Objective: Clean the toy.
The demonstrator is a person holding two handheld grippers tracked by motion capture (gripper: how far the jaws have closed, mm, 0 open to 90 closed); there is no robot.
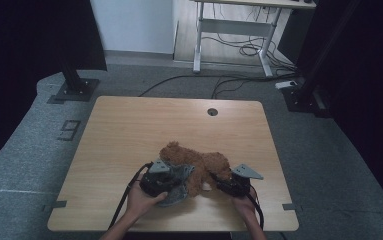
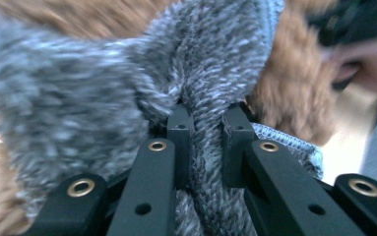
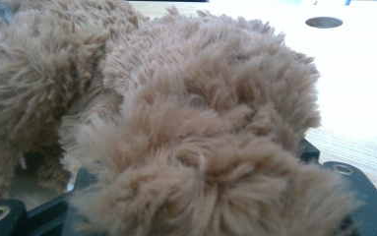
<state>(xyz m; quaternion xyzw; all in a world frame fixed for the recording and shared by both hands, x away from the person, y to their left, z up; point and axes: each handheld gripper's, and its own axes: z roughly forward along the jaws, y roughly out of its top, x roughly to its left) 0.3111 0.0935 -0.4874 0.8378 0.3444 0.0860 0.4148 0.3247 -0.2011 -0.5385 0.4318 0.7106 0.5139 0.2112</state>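
While left gripper (image 2: 205, 132) pinches grey knit cloth (image 2: 102, 93), right gripper (image 1: 222, 184) jaws half apart around brown plush toy (image 3: 201, 128), on wooden table (image 1: 129, 125).

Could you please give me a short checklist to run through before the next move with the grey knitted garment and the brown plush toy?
1. Left gripper pinches the grey knitted garment: ok.
2. Right gripper on the brown plush toy: fur covers the jaws, grip cannot tell.
3. Toy rests on the table: ok.
4. Garment fully on the toy: not ok, bunched.
5. Left gripper view sharp: not ok, blurred.
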